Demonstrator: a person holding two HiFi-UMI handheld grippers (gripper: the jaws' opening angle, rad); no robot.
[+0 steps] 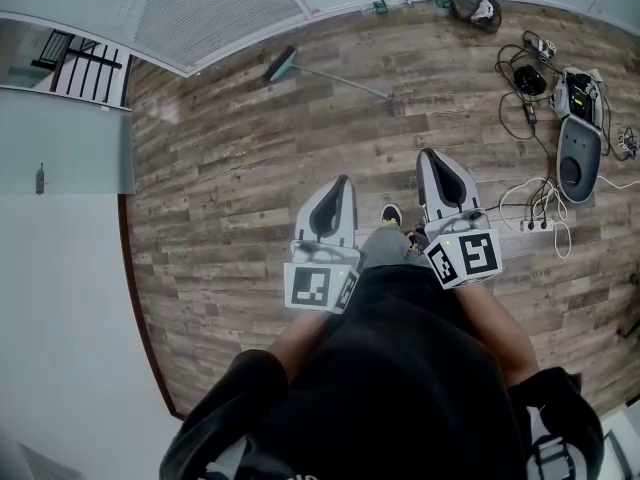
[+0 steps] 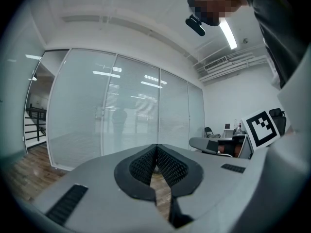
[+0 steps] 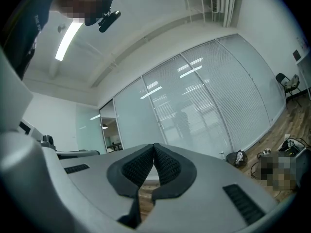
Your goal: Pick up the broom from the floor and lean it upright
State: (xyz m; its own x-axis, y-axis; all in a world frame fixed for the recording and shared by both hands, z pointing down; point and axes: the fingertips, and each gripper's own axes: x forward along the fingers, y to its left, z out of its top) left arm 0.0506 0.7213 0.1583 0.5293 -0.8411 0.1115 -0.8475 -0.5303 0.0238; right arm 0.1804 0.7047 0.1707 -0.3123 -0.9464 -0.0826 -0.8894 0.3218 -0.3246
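Note:
The broom (image 1: 300, 67) lies flat on the wooden floor at the far side of the room, its green-blue head to the left and its thin handle running right. My left gripper (image 1: 343, 180) and right gripper (image 1: 428, 154) are held side by side in front of the person's body, well short of the broom. Both point roughly level toward the glass wall. In the left gripper view the left gripper (image 2: 156, 146) is shut with nothing between its pads. The right gripper (image 3: 154, 145) is likewise shut and empty in its own view.
A frosted glass wall (image 1: 200, 8) runs along the far side. Cables, a power strip (image 1: 530, 225) and grey equipment (image 1: 578, 148) lie on the floor to the right, and a dark bag (image 1: 474, 6) rests by the wall. The person's shoe (image 1: 391, 214) shows between the grippers.

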